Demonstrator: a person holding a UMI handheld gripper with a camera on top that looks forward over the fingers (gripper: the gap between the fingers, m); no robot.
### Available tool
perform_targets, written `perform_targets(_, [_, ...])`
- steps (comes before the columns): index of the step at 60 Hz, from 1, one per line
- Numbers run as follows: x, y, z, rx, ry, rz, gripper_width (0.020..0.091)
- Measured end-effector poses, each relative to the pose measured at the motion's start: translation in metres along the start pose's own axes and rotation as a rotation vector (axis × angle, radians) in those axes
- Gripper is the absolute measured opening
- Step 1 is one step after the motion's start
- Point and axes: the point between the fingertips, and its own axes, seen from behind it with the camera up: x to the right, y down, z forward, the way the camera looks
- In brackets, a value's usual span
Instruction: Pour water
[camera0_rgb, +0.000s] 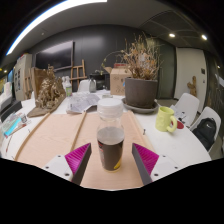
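My tool (111, 160) is open, and the jar (110, 133) with dark liquid in it sits on the desk (50, 135) right between its pads (78, 157), with gaps on both sides. Further back toward the right edge there's a yellow mug (166, 119), and behind it a big potted plant (141, 75).

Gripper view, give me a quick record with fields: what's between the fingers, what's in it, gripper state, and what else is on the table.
between fingers: clear jar with white lid, upright on the table
contents: dark liquid in the lower part
gripper: open, gap visible at each side of the jar
beyond the jar: potted plant in a dark pot
right of the plant: yellow-green cup
pouring: not started, jar stands level
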Motion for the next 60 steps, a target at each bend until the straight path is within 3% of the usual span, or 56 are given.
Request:
perform_targets(5, [-0.005, 0.004, 0.016, 0.005, 0.009, 0.005, 0.075])
perform_targets(13, [-0.001, 0.001, 0.023, 0.042, 0.042, 0.024, 0.0449])
perform_targets(28, [0.007, -0.002, 0.017, 0.023, 0.05, -0.011, 0.0308])
perform_targets(38, [0.002, -0.033, 0.012, 0.033, 0.016, -0.051, 0.0285])
perform_targets(44, [-0.004, -0.073, 0.011, 0.082, -0.031, -0.023, 0.0285])
perform_targets(60, [0.002, -0.191, 0.034, 0.145, -0.31, 0.603, 0.0283])
